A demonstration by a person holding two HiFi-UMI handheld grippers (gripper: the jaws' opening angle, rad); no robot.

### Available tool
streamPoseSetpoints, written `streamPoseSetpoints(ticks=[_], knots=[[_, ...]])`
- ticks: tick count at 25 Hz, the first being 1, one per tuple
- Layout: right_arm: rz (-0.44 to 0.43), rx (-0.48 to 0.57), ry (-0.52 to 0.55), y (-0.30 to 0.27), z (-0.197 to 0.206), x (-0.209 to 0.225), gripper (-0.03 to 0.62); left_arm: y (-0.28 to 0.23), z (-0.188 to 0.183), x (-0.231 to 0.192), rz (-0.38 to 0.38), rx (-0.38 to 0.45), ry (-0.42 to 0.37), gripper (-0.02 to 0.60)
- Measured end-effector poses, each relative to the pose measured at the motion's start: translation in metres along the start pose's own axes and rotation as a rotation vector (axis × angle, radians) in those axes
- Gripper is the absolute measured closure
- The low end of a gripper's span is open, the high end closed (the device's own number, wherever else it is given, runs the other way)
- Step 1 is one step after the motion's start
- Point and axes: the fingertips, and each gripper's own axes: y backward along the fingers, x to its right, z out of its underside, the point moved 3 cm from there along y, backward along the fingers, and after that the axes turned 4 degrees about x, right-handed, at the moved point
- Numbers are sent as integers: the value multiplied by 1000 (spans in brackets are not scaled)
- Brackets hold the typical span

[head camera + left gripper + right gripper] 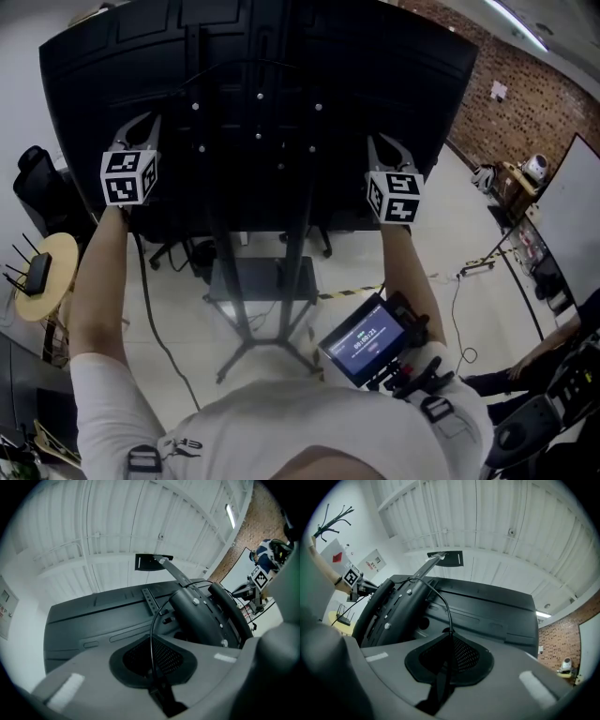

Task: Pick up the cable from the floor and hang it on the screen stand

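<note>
My left gripper (pixel 139 129) and right gripper (pixel 384 150) were both up at the back of the screen (pixel 262 56), left and right of centre frame. Each had its jaws nipped together on the thin black cable (pixel 152 625). In both gripper views the cable arced from my jaws up over the mounting arm (pixel 201 616) of the screen stand (pixel 246 309). I judged the draping nearly done. To finish well I needed to bring both ends down evenly with the loop seated behind that arm. I'd release only once slack hung on both sides, or it might slide off.
</note>
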Motion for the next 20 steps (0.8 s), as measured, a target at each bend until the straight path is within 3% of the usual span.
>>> streamPoseSetpoints(ticks=[8, 20], knots=[[-30, -2, -15, -1, 4, -17, 562, -1, 3, 10, 9, -11, 17, 566], [-4, -80, 7, -12, 17, -3, 562, -14, 4, 24, 36, -64, -55, 566]])
